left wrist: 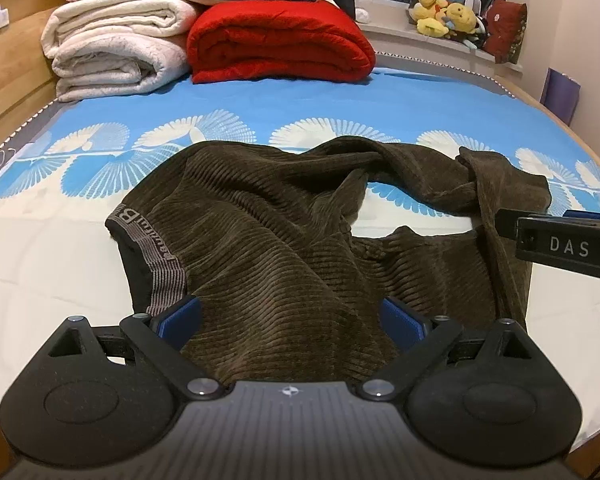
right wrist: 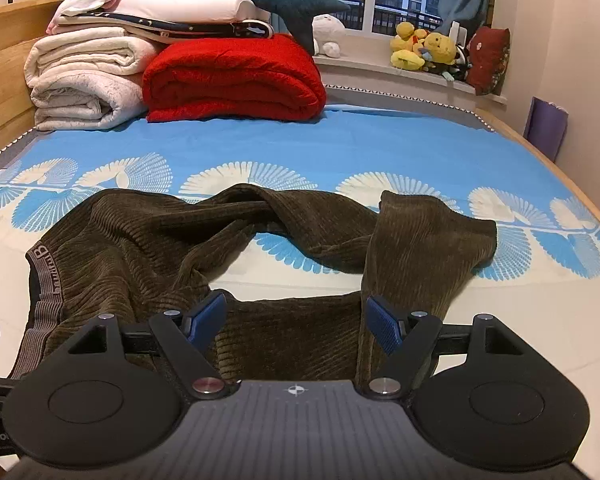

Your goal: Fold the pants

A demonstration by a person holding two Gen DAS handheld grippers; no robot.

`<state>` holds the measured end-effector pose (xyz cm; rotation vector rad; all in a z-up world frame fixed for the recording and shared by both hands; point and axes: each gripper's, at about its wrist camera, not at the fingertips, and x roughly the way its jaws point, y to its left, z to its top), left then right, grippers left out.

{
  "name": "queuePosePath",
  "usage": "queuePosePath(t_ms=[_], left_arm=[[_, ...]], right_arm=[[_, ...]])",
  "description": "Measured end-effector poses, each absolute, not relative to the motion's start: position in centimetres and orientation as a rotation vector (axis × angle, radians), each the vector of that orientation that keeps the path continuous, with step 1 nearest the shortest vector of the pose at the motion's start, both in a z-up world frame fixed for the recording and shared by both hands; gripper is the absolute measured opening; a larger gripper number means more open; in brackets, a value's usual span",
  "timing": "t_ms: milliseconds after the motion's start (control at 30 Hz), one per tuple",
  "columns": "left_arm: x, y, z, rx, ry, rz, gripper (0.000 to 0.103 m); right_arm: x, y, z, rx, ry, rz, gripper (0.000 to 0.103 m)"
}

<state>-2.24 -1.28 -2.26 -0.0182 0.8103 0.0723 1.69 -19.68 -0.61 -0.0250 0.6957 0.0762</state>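
Observation:
Dark brown corduroy pants [left wrist: 268, 232] lie crumpled on the bed, their grey lettered waistband [left wrist: 156, 256] at the left and the legs twisted over each other toward the right. My left gripper [left wrist: 292, 320] hovers open over the near part of the seat, its blue pads [left wrist: 180, 320] wide apart and pressing on nothing. In the right wrist view the pants [right wrist: 140, 248] spread ahead, with one leg [right wrist: 428, 236] folded back toward me. My right gripper [right wrist: 296, 322] stands open above the near leg; its body [left wrist: 560, 240] shows at the right edge of the left wrist view.
The bed has a blue and white fan-patterned sheet [right wrist: 340, 148]. Folded white blankets [right wrist: 84, 84] and a red blanket [right wrist: 236, 80] are stacked at the far end. Plush toys [right wrist: 424, 52] sit on the windowsill. A wooden bed frame [left wrist: 8, 68] runs along the left, with a purple bag [right wrist: 546, 128] at the right.

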Motion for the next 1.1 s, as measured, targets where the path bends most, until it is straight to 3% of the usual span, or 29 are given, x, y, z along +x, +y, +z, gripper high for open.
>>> queuePosePath(t_ms=[1100], left_arm=[[-2.31, -0.50, -2.38, -0.018, 0.815, 0.082, 0.098]], right_arm=[[1.78, -19.09, -0.74, -0.036, 0.692, 0.079, 0.078]])
